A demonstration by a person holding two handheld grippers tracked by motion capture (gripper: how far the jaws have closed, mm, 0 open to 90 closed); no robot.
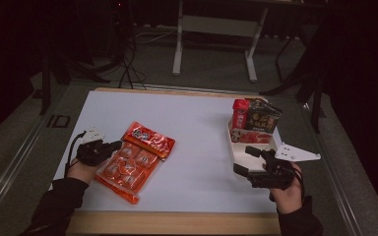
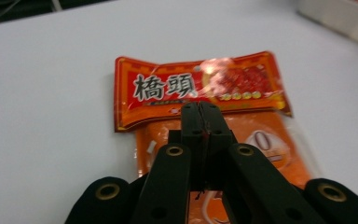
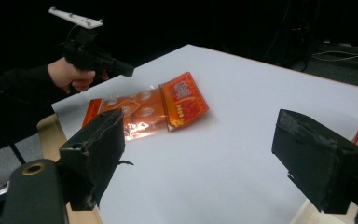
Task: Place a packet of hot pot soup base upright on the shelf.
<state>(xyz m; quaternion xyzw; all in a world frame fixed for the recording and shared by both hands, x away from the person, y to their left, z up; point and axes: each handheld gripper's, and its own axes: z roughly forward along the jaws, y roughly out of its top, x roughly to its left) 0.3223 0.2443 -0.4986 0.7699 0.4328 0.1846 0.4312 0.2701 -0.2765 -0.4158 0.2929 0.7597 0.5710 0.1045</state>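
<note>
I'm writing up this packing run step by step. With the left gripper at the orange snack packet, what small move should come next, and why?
Probably a gentle lift to test the hold. The left gripper has its jaws shut above the orange snack packet, which lies flat on the white table; whether they pinch the film is unclear. The white tray by the open right gripper looks like the likely goal.

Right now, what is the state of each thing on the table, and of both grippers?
Left gripper: shut, jaws together over the packet; a pinch cannot be told.
Right gripper: open, nothing between jaws.
Orange plastic snack packet: lying flat on the white table.
White tray: holding upright snack packs.
</note>
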